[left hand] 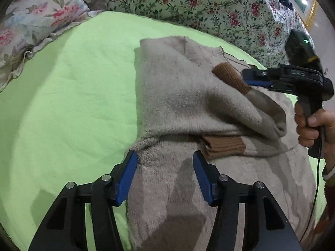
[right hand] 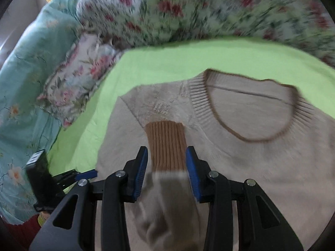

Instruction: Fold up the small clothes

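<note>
A beige knit sweater (left hand: 178, 96) lies on a green sheet (left hand: 73, 94), its round ribbed neckline (right hand: 251, 108) toward the far side. One sleeve is folded across the body, with its brown cuff (left hand: 224, 144) lying flat. My left gripper (left hand: 165, 167) hovers open over the sweater's lower left part, with nothing gripped. My right gripper (right hand: 166, 167) is shut on the other sleeve's brown ribbed cuff (right hand: 167, 146), and the sleeve hangs below it. In the left wrist view the right gripper (left hand: 248, 77) holds that cuff (left hand: 230, 77) above the sweater's right side.
A floral quilt (left hand: 199, 4) is heaped along the far side and a floral pillow (left hand: 31, 21) lies at the far left. A teal cover (right hand: 25, 83) lies beyond the pillow. A person's hand (left hand: 314, 125) grips the right gripper's handle. Bare green sheet lies left of the sweater.
</note>
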Demonstrator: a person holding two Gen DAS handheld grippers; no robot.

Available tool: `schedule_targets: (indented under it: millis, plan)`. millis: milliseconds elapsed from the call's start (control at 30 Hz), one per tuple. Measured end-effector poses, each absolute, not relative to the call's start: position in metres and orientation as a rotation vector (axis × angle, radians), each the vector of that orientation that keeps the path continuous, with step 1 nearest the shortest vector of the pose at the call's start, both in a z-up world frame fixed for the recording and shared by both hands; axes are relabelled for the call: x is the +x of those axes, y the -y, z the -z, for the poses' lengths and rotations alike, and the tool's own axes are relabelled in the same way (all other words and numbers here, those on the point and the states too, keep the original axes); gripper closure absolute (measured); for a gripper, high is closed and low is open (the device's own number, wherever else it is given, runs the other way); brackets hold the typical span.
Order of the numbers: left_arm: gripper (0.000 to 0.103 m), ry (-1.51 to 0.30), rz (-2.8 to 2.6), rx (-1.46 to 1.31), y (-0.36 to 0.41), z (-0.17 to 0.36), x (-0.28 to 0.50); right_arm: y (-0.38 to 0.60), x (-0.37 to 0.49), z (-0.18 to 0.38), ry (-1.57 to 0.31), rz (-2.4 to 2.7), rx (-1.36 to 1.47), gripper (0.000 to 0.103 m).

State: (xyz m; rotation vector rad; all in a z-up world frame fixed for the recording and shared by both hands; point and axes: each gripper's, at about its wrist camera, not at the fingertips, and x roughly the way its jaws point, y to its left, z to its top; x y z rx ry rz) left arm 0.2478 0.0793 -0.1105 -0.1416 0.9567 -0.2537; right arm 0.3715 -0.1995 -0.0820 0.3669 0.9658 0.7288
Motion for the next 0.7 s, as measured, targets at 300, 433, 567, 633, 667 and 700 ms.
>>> schedule_targets:
  millis: [300,433,567,633,667,700]
  plan:
    - [0.043,-0.939,0.192,-0.139,-0.066,0.110,0.262,0.207,0.354,0.061,-0.819,-0.656,0.371,0.097]
    - [0.049,-0.914,0.185,-0.158,-0.068,0.110,0.259,0.284,0.309,0.040,-0.691,-0.466,0.568,0.098]
    - [0.053,-0.911,0.169,-0.206,-0.076,0.110,0.260,0.367,0.242,0.050,-0.594,-0.155,0.732,0.098]
    - [0.056,-0.908,0.154,-0.212,-0.076,0.108,0.262,0.387,0.219,0.073,-0.631,-0.070,0.777,0.098]
    - [0.056,-0.907,0.141,-0.215,-0.077,0.108,0.261,0.389,0.214,0.082,-0.660,-0.051,0.779,0.098]
    - [0.055,-0.904,0.120,-0.215,-0.079,0.108,0.260,0.388,0.211,0.090,-0.691,-0.041,0.775,0.098]
